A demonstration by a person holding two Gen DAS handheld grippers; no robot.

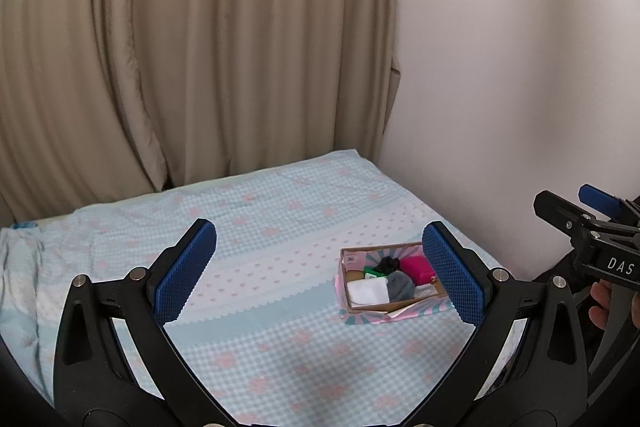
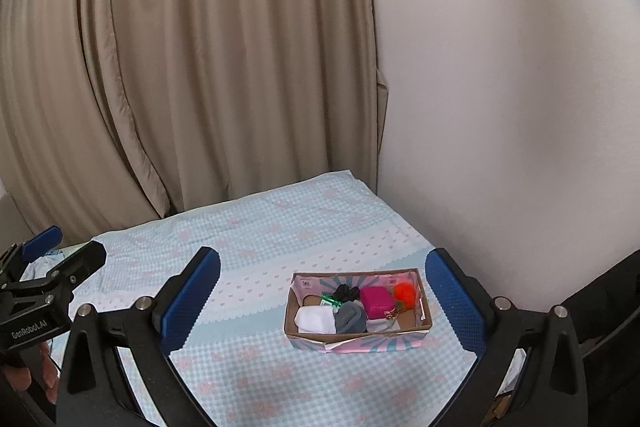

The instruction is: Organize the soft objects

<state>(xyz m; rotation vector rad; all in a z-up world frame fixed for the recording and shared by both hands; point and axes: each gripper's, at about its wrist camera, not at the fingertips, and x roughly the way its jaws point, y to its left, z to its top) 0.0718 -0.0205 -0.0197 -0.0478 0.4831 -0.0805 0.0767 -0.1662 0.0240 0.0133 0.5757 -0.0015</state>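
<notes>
A small cardboard box (image 2: 356, 339) with pink and teal sides sits on the bed, also in the left wrist view (image 1: 362, 311). Inside lie a white cloth (image 2: 316, 319), a grey sock (image 2: 350, 319), a magenta pouch (image 2: 376, 301), a black item (image 2: 346, 292), a green item (image 2: 330, 301) and an orange pompom (image 2: 404, 293). My left gripper (image 1: 320, 267) is open and empty, above the bed, left of the box. My right gripper (image 2: 322, 291) is open and empty, held above and before the box.
The bed (image 2: 248, 259) has a light blue checked sheet with pink flowers. Beige curtains (image 2: 180, 67) hang behind it and a white wall (image 2: 500, 107) runs along its right side. The other gripper shows at the edge of each view (image 1: 592, 227), (image 2: 48, 279).
</notes>
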